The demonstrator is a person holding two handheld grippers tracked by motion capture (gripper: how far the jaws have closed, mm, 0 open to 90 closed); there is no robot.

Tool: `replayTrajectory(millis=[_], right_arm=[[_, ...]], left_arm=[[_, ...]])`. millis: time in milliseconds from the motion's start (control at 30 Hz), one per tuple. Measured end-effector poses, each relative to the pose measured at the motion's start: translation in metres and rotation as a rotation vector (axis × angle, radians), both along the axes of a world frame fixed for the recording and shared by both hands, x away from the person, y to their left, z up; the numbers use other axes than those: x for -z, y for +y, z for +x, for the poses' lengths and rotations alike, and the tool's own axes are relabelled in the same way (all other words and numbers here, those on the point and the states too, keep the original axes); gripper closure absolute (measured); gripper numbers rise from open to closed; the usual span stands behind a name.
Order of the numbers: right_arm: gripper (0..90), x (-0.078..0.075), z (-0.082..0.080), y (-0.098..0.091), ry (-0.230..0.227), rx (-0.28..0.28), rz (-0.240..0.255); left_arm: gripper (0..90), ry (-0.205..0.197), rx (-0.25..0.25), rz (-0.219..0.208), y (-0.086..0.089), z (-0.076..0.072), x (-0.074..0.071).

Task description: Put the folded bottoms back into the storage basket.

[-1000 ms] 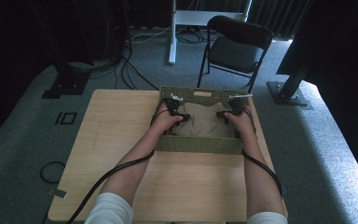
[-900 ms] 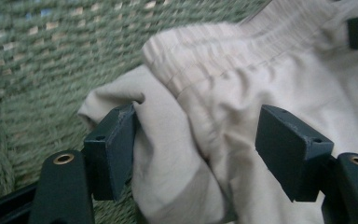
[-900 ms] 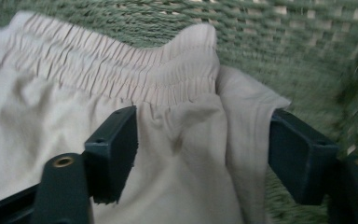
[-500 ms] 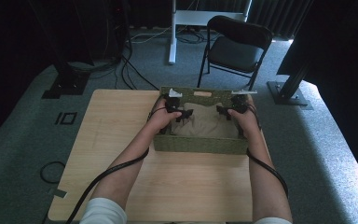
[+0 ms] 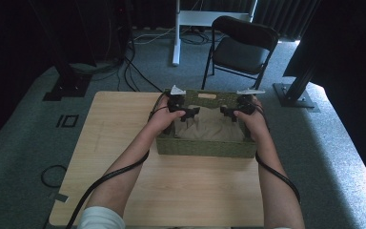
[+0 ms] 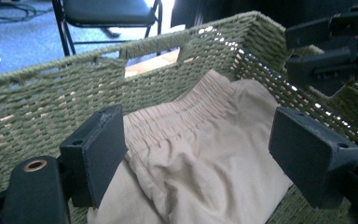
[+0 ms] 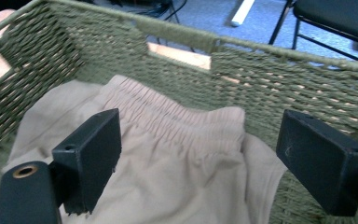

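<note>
Beige garment (image 6: 200, 154) lies untouched, seemingly, under both tongs (image 6: 209, 154) (image 7: 205, 163), just opened wide.

You have a light wooden table (image 5: 124, 138) under you; the green woven basket (image 5: 205, 147) sits directly on its far half.

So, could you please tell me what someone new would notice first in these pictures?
First the green woven basket at the far middle of the wooden table, with beige elastic-waisted clothing lying crumpled inside. Next, the left tool and right tool poised over it, jaws open and just widened, nothing between them. Behind stands a black folding chair.
</note>
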State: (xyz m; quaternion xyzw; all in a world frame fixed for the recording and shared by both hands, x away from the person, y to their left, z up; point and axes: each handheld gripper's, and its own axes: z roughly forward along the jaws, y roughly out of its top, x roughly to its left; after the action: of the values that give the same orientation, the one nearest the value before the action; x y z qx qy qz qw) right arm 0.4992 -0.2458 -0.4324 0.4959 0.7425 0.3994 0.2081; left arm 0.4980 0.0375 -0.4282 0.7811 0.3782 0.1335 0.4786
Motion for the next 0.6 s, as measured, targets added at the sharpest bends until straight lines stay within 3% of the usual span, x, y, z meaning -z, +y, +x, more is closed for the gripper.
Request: replayTrajectory(millis=[100,167,367,600], right_arm=[[13.4,-0.001,-0.003,0.001,-0.002,-0.011,-0.003],[13.4,-0.003,-0.006,0.002,-0.008,-0.011,0.023],[13.4,-0.011,-0.016,0.003,-0.027,-0.033,0.012],[13.3,-0.014,-0.034,0.003,-0.052,-0.057,0.003]], left_arm=[[19.9,0.006,0.004,-0.021,0.001,-0.005,-0.004],[19.9,0.009,0.006,-0.031,0.002,-0.009,-0.008],[20.0,-0.007,0.01,-0.053,0.005,-0.022,-0.017],[20.0,-0.033,0.031,-0.034,0.009,-0.04,-0.018]])
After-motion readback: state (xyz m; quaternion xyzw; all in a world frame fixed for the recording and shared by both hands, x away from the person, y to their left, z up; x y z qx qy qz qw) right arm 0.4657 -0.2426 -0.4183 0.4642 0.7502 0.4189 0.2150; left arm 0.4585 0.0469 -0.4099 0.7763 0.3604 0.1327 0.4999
